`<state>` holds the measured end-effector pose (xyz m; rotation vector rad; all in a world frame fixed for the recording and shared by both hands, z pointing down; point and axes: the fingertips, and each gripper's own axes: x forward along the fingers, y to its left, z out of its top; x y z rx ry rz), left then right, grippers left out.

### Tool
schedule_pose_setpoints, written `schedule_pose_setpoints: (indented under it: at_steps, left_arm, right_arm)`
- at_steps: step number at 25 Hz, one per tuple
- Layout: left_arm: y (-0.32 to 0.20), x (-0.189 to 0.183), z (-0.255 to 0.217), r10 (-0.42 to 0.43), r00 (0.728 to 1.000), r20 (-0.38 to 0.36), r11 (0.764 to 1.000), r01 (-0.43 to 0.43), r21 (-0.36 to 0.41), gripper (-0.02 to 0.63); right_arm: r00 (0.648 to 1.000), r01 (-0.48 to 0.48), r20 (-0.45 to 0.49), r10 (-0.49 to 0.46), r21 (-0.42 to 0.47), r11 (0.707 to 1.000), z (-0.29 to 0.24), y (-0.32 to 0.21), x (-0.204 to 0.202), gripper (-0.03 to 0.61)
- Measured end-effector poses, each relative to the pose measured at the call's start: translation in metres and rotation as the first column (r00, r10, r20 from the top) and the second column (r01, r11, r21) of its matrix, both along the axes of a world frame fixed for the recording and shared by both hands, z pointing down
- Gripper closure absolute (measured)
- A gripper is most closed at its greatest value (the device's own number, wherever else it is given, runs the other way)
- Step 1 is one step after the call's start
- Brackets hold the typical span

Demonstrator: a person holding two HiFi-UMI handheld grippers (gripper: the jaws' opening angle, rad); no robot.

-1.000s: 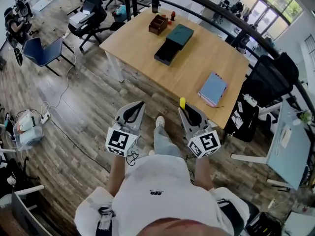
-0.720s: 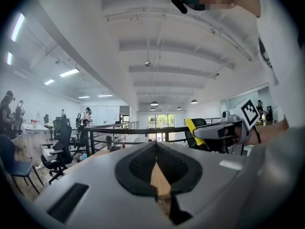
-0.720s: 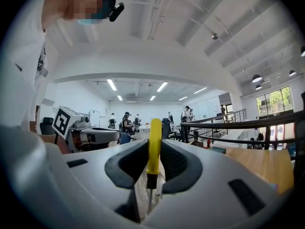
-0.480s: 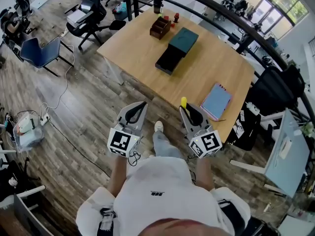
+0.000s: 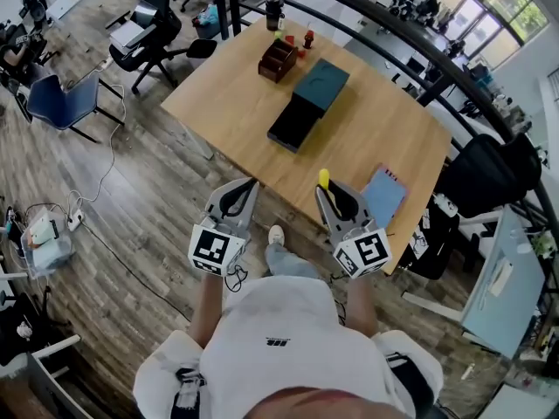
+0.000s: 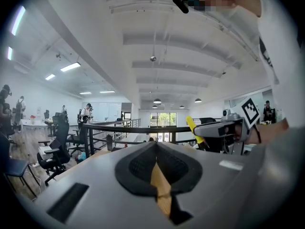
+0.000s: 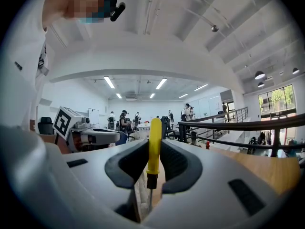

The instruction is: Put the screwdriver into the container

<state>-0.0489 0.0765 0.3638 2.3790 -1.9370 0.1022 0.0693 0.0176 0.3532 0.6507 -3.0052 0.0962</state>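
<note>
My right gripper (image 5: 327,190) is shut on a screwdriver with a yellow handle (image 5: 323,179), which stands upright between the pads (image 7: 154,147), shaft pointing down. The left gripper (image 5: 249,186) is shut and holds nothing; in the left gripper view its pads (image 6: 156,149) meet at the tip. Both grippers hang level over the wooden floor, just short of the near edge of a wooden table (image 5: 376,138). On the table's far part stand a small brown open wooden box (image 5: 277,59) and a dark green box with a black tray drawn out of it (image 5: 307,101).
A blue notebook (image 5: 382,195) lies at the table's near right corner, close to my right gripper. A black railing (image 5: 393,16) runs behind the table. A blue chair (image 5: 61,99) and a black office chair (image 5: 153,29) stand at left, another black chair (image 5: 489,177) at right.
Both grippers have moved forward together with the person; the table's near edge now lies right in front of them. The screwdriver stays held in the right gripper.
</note>
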Motion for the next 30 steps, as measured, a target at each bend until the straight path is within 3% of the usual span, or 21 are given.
schedule_pose_setpoints:
  at_steps: [17, 30]
  left_arm:
    - [-0.123, -0.034, 0.001, -0.02, 1.0, 0.01, 1.0, 0.021, -0.012, 0.601]
    - [-0.164, -0.053, 0.01, -0.025, 0.999, 0.022, 0.999, 0.026, -0.038, 0.601]
  right_arm:
    - [1.0, 0.02, 0.008, -0.02, -0.019, 1.0, 0.003, -0.124, -0.034, 0.511]
    - [0.999, 0.041, 0.016, -0.04, -0.043, 0.998, 0.008, -0.161, -0.059, 0.511]
